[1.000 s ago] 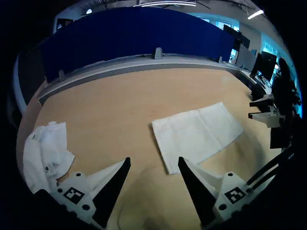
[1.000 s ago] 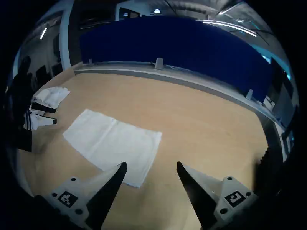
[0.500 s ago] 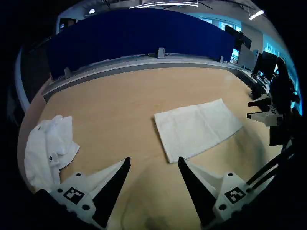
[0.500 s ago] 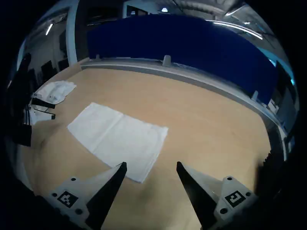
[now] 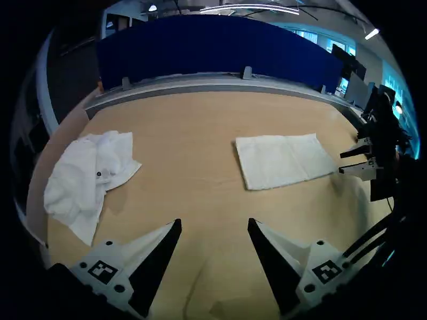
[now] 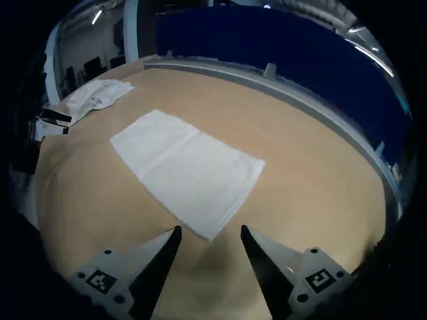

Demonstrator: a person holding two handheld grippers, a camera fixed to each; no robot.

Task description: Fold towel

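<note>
A white towel point(image 5: 285, 160) lies flat on the wooden desk point(image 5: 187, 133), folded into a rectangle. In the left gripper view it sits ahead and to the right, well beyond my left gripper point(image 5: 213, 230), which hovers open over bare wood. The right gripper point(image 5: 358, 160) shows farther off at the towel's right end. In the right gripper view the towel point(image 6: 184, 168) stretches away to the left. Its near corner lies just ahead of the gap of my right gripper point(image 6: 209, 236), which is open with nothing held. The left gripper point(image 6: 50, 120) appears small at the far left.
A crumpled white cloth point(image 5: 88, 176) lies at the desk's left side, also seen as the cloth point(image 6: 96, 96) in the right gripper view. A blue partition point(image 5: 213, 45) on a grey rail closes the desk's far edge. Dark monitors point(image 5: 373, 98) stand at the right.
My left gripper has swung left and back, so the towel looks smaller and the crumpled cloth nearer. My right gripper has come down toward the towel's near corner, fingers slightly narrower.
</note>
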